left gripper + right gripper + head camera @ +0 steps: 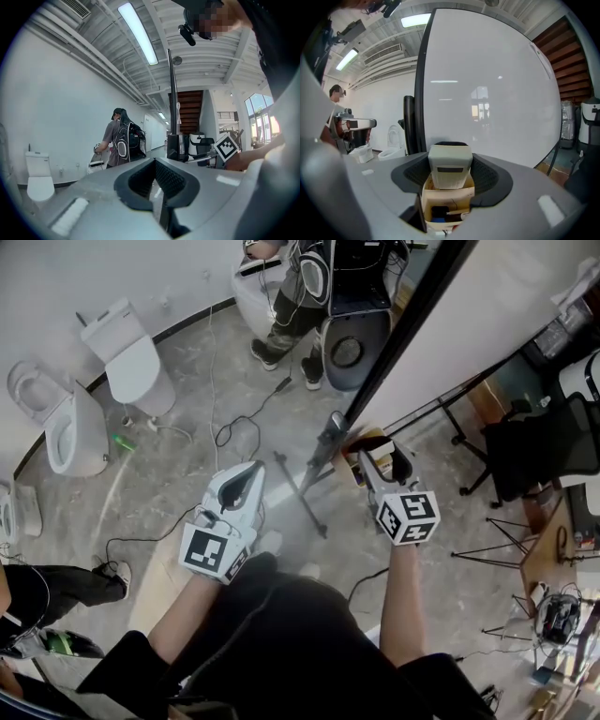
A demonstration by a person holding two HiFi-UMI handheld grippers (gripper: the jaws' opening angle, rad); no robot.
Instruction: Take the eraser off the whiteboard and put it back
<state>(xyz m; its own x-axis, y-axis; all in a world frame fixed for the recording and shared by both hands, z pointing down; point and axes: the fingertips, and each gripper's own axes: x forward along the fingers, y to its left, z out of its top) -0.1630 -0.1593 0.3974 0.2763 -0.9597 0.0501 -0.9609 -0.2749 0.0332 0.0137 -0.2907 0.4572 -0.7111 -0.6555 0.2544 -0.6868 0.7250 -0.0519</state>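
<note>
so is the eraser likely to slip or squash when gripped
The eraser looks like a stiff plastic block, so it probably won't squash. It seems light for its size, sitting level in the right gripper. Its smooth sides might slip, though the ribbed pads should help.

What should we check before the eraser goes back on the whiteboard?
1. Grip on the eraser: ok. The right gripper has its jaws pressed on both sides of it.
2. Eraser straight: ok. It sits upright between the jaws, not tilted.
3. Whiteboard in front: ok. Its bare white face is right ahead of the eraser.
4. Spot to put it on: cannot tell. No ledge or marked place shows.
5. Left gripper out of the way: ok. It is empty, jaws together, off to the side.
6. Cardboard box: ok. It lies below the eraser, not between eraser and board.
</note>
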